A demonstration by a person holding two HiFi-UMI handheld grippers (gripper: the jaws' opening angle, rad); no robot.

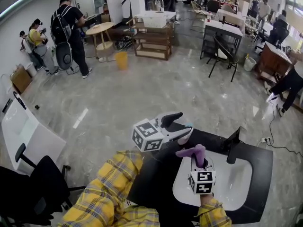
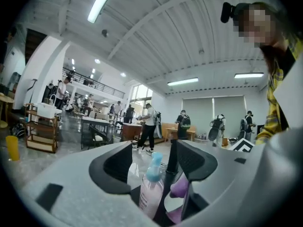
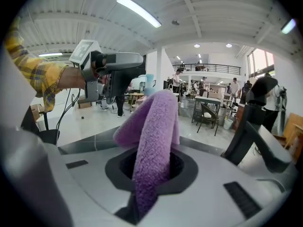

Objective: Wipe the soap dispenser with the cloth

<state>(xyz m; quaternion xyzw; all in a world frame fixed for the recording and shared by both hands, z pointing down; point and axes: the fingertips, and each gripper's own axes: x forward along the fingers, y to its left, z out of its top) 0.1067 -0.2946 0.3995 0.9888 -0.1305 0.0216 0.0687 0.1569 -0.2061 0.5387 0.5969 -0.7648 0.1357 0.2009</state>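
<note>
Left gripper (image 2: 152, 162) has its jaws spread wide, and the soap dispenser (image 2: 150, 193) stands upright between them with neither pad pressing on it. Right gripper (image 3: 151, 168) is pinched on a purple cloth (image 3: 152, 126), which rises from the jaws in a thick folded loop just beside the bottle. Both hang over the black surface (image 1: 258, 174) by the white basin (image 1: 241, 188).

I'd say the wipe itself isn't on: cloth and bottle look close but apart. Next calls for closing on the bottle's body to steady it, then laying the cloth against its side.

The bottle is slim, clear, smooth plastic with a pale blue pump head, likely light and tippy. The cloth is soft, nubby fleece.
</note>
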